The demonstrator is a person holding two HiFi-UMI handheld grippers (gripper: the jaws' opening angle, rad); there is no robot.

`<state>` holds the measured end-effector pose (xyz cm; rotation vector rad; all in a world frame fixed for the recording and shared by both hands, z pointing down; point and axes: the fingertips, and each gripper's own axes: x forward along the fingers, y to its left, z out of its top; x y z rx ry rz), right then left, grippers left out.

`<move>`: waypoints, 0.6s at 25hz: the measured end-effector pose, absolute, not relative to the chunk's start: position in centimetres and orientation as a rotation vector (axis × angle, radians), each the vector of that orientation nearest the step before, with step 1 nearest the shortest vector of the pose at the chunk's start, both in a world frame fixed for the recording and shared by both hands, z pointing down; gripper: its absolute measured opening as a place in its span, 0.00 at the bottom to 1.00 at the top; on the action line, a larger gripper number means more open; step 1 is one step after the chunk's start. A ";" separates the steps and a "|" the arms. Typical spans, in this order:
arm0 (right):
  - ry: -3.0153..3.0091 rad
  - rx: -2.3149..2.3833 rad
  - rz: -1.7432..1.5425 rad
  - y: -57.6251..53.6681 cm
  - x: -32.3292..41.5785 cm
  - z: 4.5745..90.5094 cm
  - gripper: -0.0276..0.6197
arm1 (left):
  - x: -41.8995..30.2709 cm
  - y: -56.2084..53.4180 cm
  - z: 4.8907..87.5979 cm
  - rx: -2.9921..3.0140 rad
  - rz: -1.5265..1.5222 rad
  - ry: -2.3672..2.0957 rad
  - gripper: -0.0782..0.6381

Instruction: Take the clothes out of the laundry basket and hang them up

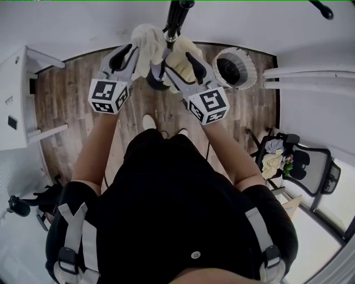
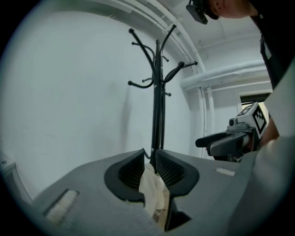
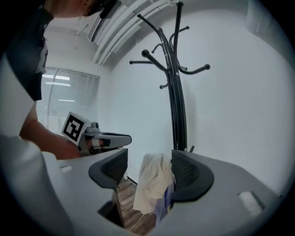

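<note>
A cream garment (image 1: 148,41) is bunched up high against the black coat rack (image 1: 176,16). My left gripper (image 1: 135,52) is shut on it; in the left gripper view the cloth (image 2: 154,193) is pinched between the nearly closed jaws of that gripper (image 2: 151,161), with the rack pole (image 2: 158,92) straight ahead. My right gripper (image 1: 178,58) is close beside it. In the right gripper view the cloth (image 3: 152,184) hangs against one jaw of that gripper (image 3: 150,161), with a gap to the other. The rack's hooks (image 3: 177,101) are bare.
The white laundry basket (image 1: 238,67) stands on the wood floor right of the rack's base (image 1: 158,83). An office chair (image 1: 302,166) at the right carries more clothes (image 1: 272,161). A white cabinet (image 1: 16,100) is at the left. Walls are close behind the rack.
</note>
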<state>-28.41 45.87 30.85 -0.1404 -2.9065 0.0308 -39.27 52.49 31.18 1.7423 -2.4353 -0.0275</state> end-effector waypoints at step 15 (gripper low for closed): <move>-3.075 -0.503 -0.097 46.6 -12.5 21.6 0.13 | -18.1 53.2 21.9 1.794 -0.137 -2.513 0.11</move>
